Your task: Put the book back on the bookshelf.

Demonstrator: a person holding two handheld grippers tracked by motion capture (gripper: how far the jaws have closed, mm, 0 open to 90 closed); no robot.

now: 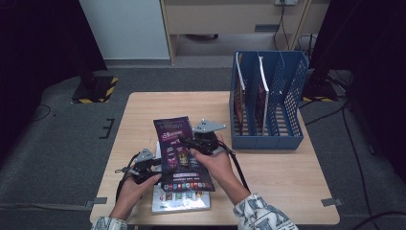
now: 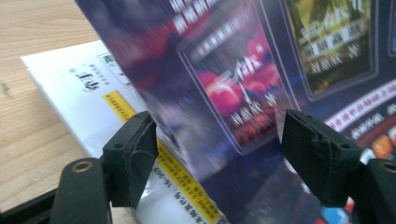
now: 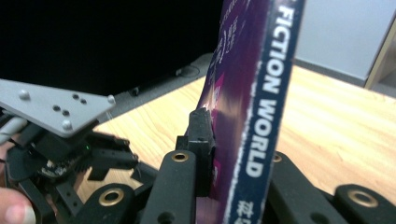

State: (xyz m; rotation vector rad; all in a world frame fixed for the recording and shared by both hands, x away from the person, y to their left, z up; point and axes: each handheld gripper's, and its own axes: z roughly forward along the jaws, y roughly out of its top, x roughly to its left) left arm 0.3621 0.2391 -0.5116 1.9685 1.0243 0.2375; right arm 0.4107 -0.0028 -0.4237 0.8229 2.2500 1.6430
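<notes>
right gripper [image 3: 219, 154] jaws pinch the purple magazine [image 1: 181, 152] at its spine — lifted off the white booklet [image 1: 179, 200]. left gripper [image 2: 219, 154] jaws stand apart, the magazine's cover just ahead, unpinched. its long axis runs away from the person; the blue file rack [image 1: 268, 139] lies to the right — nearer the right hand.

Setting reads as an indoor recording room in an office or lab. A small light wooden table [image 1: 268, 191] stands on grey carpet [image 1: 57, 158], with tape marks [image 1: 331, 201] stuck to the floor by its corners and black cables [image 1: 356, 158] trailing across it. Dark curtains [image 1: 33, 43] close both sides, black stand bases with yellow-black hazard tape [image 1: 95, 89] sit behind, a blue slotted file rack [image 1: 292, 91] holds magazines, and pale wooden furniture [image 1: 230, 19] lines the back wall.
</notes>
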